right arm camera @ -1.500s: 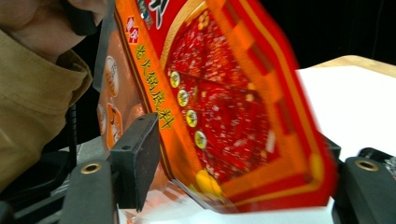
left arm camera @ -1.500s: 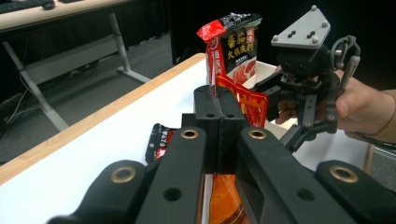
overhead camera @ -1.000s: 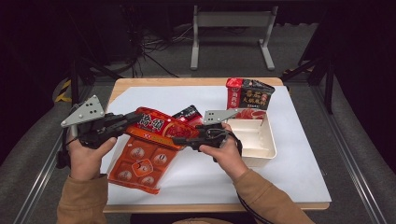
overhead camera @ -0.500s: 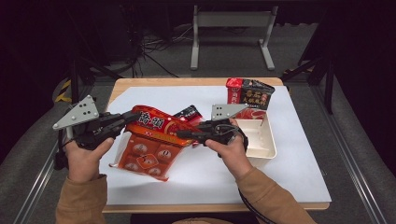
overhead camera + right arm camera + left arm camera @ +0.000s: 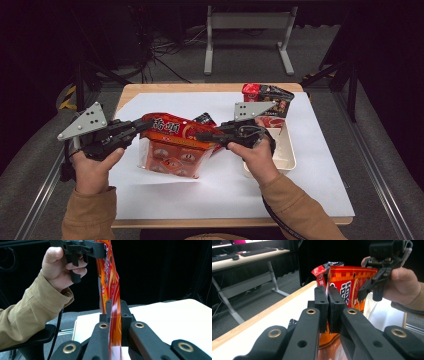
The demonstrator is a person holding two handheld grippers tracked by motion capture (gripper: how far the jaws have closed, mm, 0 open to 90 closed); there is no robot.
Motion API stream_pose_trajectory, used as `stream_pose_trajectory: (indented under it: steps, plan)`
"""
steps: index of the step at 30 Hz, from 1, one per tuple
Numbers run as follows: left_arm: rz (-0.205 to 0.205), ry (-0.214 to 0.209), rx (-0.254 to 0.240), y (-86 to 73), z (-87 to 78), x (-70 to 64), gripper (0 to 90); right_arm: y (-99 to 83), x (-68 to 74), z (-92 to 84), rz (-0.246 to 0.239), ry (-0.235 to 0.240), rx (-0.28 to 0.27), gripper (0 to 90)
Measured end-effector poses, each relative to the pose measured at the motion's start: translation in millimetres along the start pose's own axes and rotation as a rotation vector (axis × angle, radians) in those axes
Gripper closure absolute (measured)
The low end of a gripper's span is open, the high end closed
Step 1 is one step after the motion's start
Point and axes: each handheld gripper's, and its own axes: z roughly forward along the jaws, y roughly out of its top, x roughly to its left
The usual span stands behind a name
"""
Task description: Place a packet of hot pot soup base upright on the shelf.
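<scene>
A red-orange snack bag [image 5: 175, 150] with a clear window hangs upright above the white sheet, held by its top edge at both ends. My left gripper [image 5: 142, 125] is shut on the left end of that edge. In the left gripper view its jaws [image 5: 328, 297] pinch the bag [image 5: 349, 287], with the other gripper [image 5: 374, 287] beyond. My right gripper [image 5: 202, 136] is shut on the right end. In the right gripper view the bag [image 5: 108, 277] runs edge-on between the pressed jaws [image 5: 115, 307] up to the left gripper [image 5: 100, 250].
A white tray [image 5: 285, 150] stands just right of the right hand. Red and dark packets [image 5: 267, 95] stand at the back right. Another dark packet [image 5: 204, 118] sits behind the bag. A white sheet [image 5: 300, 190] covers the wooden table.
The bag has come up from lying flat on the sheet to hanging upright. The right gripper has risen with the bag's right end; the left hand has stayed put.
</scene>
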Motion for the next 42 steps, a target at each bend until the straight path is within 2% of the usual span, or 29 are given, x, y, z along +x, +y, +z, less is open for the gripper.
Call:
stream_pose_trajectory:
  steps: [3, 9, 17, 22, 24, 29, 42]
  plan:
    - [-0.003, -0.008, -0.006, -0.1, 0.7, 0.5, 85.0, 7.6, 1.9, -4.8, -0.011, -0.005, 0.016, 90.0]
    - [-0.005, 0.013, -0.005, -0.1, 1.6, 1.3, 75.6, 20.1, 3.8, -16.4, -0.019, -0.030, 0.043, 90.0]
    - [-0.036, 0.020, -0.003, -2.2, 0.2, 6.2, 66.6, 34.6, 0.8, -36.2, -0.035, -0.084, 0.067, 90.0]
    - [-0.054, 0.036, 0.008, -6.1, 2.0, 12.3, 63.8, 49.8, -3.3, -51.3, -0.044, -0.129, 0.098, 90.0]
    - [-0.057, 0.038, 0.010, -6.9, 2.6, 13.2, 63.4, 51.3, -4.0, -53.4, -0.041, -0.135, 0.101, 90.0]
    - [-0.061, 0.045, 0.024, -9.3, 6.0, 16.3, 61.6, 62.9, -8.7, -71.1, -0.032, -0.169, 0.105, 90.0]
    - [-0.069, 0.049, 0.046, -12.4, 10.9, 19.3, 60.3, 77.4, -13.1, -101.1, -0.024, -0.227, 0.128, 89.9]
